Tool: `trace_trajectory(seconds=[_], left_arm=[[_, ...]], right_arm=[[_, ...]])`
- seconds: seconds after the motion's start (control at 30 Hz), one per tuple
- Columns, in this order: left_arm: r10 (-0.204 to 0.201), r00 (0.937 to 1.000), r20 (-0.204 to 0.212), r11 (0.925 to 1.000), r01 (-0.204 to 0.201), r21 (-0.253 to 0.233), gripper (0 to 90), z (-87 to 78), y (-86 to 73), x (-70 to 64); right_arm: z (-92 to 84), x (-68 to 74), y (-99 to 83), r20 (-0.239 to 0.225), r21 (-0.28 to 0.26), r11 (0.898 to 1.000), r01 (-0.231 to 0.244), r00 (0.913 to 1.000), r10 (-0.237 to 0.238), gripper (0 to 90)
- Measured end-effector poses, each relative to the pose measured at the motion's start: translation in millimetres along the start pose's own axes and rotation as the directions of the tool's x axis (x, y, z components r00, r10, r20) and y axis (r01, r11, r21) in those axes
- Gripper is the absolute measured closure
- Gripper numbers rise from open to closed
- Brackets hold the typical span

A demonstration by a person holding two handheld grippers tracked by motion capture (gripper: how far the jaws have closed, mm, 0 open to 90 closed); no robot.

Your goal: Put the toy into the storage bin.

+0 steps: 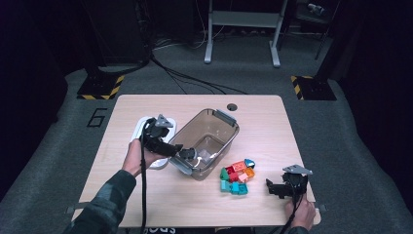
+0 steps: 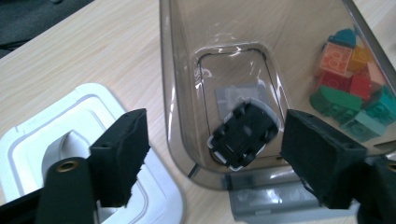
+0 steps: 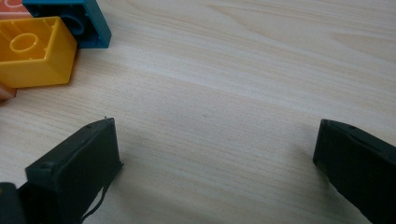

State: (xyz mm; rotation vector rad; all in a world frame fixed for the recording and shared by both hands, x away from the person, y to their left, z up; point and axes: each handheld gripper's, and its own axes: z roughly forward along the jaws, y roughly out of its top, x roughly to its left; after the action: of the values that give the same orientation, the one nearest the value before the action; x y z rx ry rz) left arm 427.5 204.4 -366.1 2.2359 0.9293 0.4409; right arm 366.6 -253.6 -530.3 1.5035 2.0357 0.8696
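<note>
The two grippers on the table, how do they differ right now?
The left gripper is raised at the near rim of the clear bin, with a black block lying in the bin beyond its open jaws; the right gripper sits low on the table, right of the coloured bricks, nothing between its jaws. Both are black, hand-held and open.
</note>
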Motion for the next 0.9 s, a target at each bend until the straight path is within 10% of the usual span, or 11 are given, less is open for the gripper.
trace_trajectory(seconds=[0.33, 0.53, 0.67, 0.9], left_arm=[[-0.086, 0.9961, -0.021, 0.9951, 0.085, -0.050, 14.9, -25.2, -43.6, 20.1], [-0.188, 0.9816, -0.036, 0.9798, 0.184, -0.077, 13.7, -29.4, -84.0, 31.8], [-0.242, 0.9676, -0.070, 0.9694, 0.239, -0.058, 12.1, -26.7, -118.5, 42.2], [-0.381, 0.9185, -0.106, 0.9247, 0.378, -0.043, 9.2, -20.7, -176.6, 64.2]], right_arm=[[0.0, -0.4, 0.0, 0.000, 0.003, 1.000, 0.005, 1.0000, -0.005, 0.0], [-0.2, 0.4, 0.2, -0.001, 0.004, 1.000, 0.001, 1.0000, -0.001, 0.0], [-0.3, 0.9, 0.4, -0.001, 0.007, 1.000, -0.002, 1.0000, 0.002, 0.0], [-0.3, 1.0, 0.4, -0.001, 0.007, 1.000, -0.002, 1.0000, 0.002, 0.0]])
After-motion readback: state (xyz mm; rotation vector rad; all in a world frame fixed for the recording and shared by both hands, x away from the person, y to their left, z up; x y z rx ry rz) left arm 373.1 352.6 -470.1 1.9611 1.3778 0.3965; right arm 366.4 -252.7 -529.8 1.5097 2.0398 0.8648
